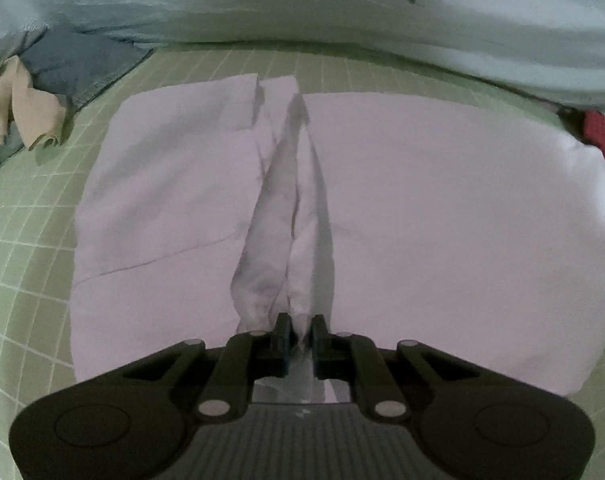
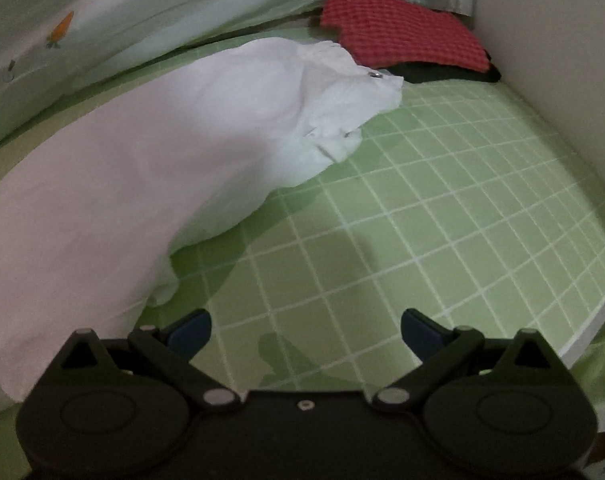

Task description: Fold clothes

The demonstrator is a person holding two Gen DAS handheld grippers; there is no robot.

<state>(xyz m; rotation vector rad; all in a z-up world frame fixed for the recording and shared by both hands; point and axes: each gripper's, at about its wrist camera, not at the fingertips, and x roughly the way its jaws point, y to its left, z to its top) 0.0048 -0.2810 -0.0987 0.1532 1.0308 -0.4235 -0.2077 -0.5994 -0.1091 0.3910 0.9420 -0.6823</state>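
Pale lilac-white cloth is lying spread over the green checked sheet [image 1: 30, 208]: this garment [image 1: 442, 208] is resting flat for the most part, with a ridge of it rising toward the left gripper [image 1: 301, 334], whose fingers are clenching a pinch of that fabric between them. The right gripper [image 2: 305, 332] is hovering released, jaws wide, over bare sheet just beside the garment's rumpled end (a small metal fastener [image 2: 374, 75] is showing there). Judging by how the ridge is tenting and sagging, the cloth is looking thin, light and limp; it is likely going to drape and slip rather than hold a crease, so an edge or a corner is seeming the better place to grip than the middle. A red checked cloth [image 2: 402, 32] is lying beyond it, and a beige rag [image 1: 26, 116] is sitting crumpled well apart at the left.
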